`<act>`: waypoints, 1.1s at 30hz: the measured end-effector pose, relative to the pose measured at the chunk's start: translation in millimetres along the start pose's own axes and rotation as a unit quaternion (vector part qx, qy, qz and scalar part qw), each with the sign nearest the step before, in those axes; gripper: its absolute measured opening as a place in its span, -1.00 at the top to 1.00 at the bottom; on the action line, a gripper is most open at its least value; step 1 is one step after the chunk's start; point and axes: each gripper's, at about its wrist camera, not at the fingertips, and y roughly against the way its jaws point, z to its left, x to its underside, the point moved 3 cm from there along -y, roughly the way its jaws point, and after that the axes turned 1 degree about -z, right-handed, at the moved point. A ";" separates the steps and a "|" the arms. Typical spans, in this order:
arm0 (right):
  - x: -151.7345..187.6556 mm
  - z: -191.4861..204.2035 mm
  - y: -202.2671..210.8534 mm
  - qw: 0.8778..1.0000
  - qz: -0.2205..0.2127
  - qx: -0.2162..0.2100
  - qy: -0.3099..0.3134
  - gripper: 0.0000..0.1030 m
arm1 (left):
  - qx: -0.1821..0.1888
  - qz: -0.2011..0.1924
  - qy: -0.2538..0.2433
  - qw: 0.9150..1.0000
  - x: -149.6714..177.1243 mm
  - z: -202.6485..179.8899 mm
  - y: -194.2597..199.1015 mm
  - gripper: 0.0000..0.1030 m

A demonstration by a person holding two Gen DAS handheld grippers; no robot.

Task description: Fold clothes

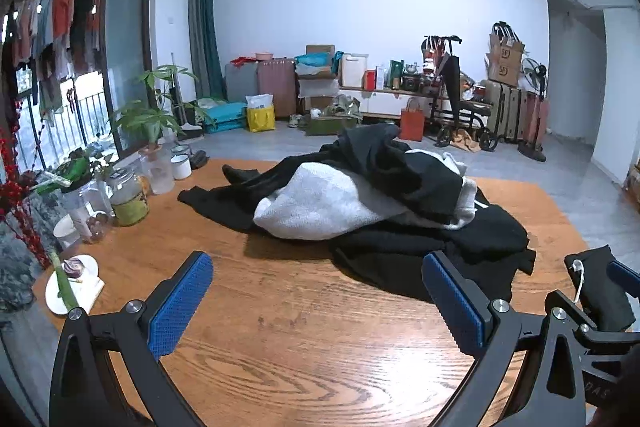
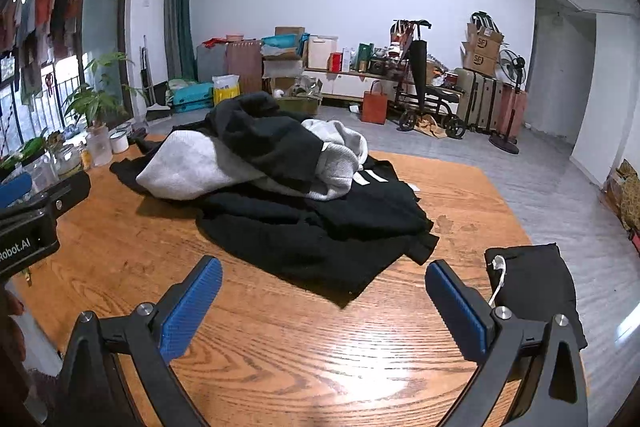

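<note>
A heap of clothes lies in the middle of the wooden table [image 1: 280,327]: black garments [image 1: 420,251] underneath and on top, with a light grey sweater [image 1: 320,203] between them. The same black clothes [image 2: 312,227] and grey sweater [image 2: 184,167] show in the right wrist view. A small folded black garment [image 2: 532,287] with a white cord lies at the table's right edge. My left gripper [image 1: 316,299] stands open over bare wood, short of the heap. My right gripper [image 2: 324,299] is open too, just before the heap's near edge, with nothing between its fingers.
Glass jars [image 1: 128,195], white mugs [image 1: 182,165] and potted plants [image 1: 148,115] line the table's left edge, near a white plate [image 1: 60,287] with a leek and an onion. Suitcases, boxes, a walker and a fan stand along the far wall.
</note>
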 end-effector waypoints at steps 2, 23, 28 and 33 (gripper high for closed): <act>-0.3 -2.2 3.2 1.000 -0.005 -0.005 -0.004 -1.00 | 0.004 0.002 0.003 1.000 1.1 1.1 0.7 -1.00; 5.3 9.5 -6.4 0.999 0.026 -0.010 0.017 -1.00 | 0.001 0.032 -0.018 0.999 10.8 -6.7 -8.4 -1.00; 5.7 7.4 -8.8 0.999 0.029 -0.007 0.011 -1.00 | 0.002 0.035 -0.018 0.999 13.0 -6.8 -11.8 -1.00; 7.6 7.4 -11.3 0.999 0.031 -0.005 0.007 -1.00 | 0.002 0.038 -0.017 0.999 16.3 -7.5 -13.7 -1.00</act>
